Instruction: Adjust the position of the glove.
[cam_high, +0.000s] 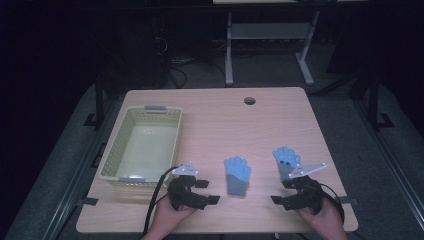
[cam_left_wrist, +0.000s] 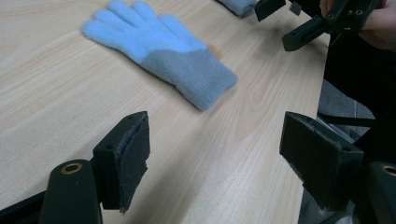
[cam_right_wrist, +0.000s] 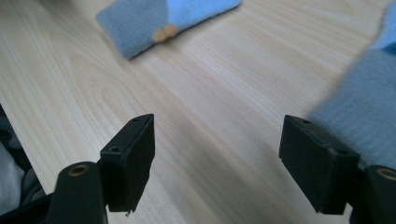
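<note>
Hovering wide open and empty, left claw (cam_high: 206, 192) and right claw (cam_high: 284, 192) flank the centre glove (cam_high: 236, 175) on the bench (cam_high: 260, 125), second glove (cam_high: 287, 160) at the right claw's twelve o'clock — soft knit could easily slip or bunch.

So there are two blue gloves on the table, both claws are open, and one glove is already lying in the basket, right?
Not quite. The basket holds no glove; the high view shows both gloves on the table, one between the two claws and the other by the right claw. The rest stands: the left claw and the right one are open.
</note>
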